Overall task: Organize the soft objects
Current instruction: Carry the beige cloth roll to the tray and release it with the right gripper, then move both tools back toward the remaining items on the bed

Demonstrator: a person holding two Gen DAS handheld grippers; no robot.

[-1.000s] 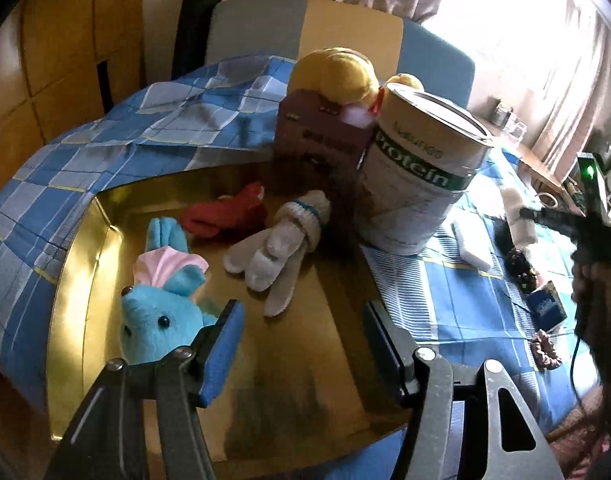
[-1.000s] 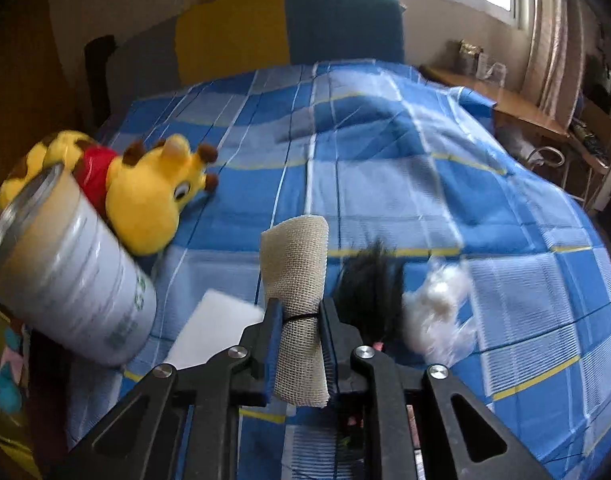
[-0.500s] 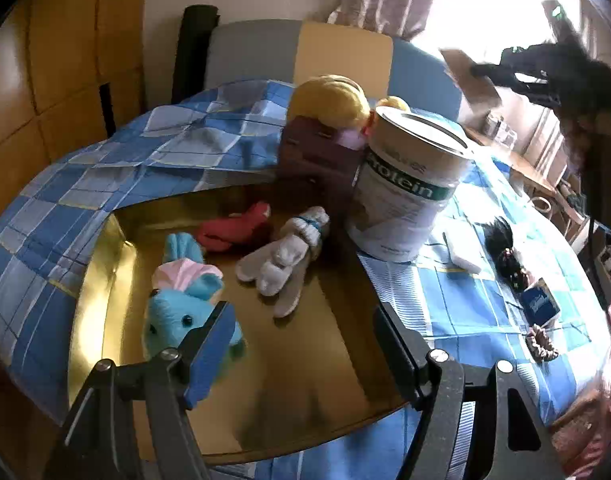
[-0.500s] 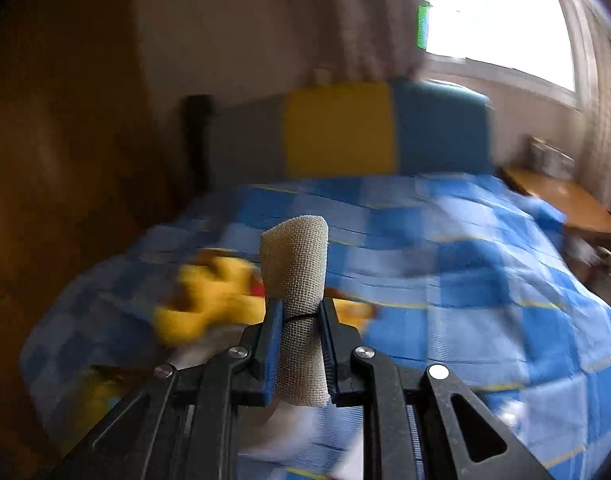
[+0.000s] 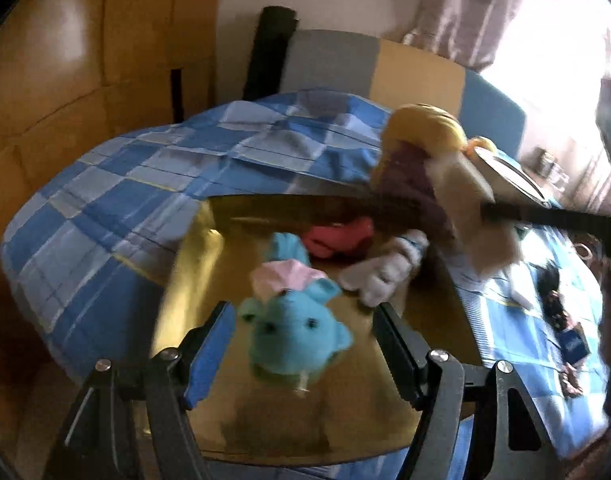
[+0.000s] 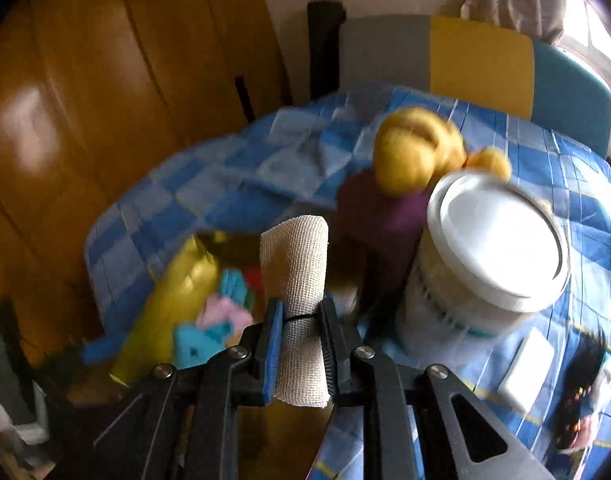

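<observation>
My right claw (image 6: 301,324) is clamped on the gauze roll (image 6: 295,280), pinching it at the black band around its middle so the soft tube stands upright between the pads and does not flop; I judge it is bound for the gold tray (image 6: 173,300), which lies at ten o'clock from the roll in the right wrist view. My left claw (image 5: 303,350) has just been opening and holds nothing; the blue plush (image 5: 295,334) sits between its pads untouched, lying in the tray where the soft toys are gathered. Beyond it, at one o'clock, the red plush (image 5: 337,236) and the white plush (image 5: 385,272) lie close together. The tin (image 6: 485,248) and the yellow plush (image 6: 417,152) stand on the bed (image 5: 125,200) at two o'clock, just outside the tray. I judge I keep the left open ready to shift the blue plush and make room.
</observation>
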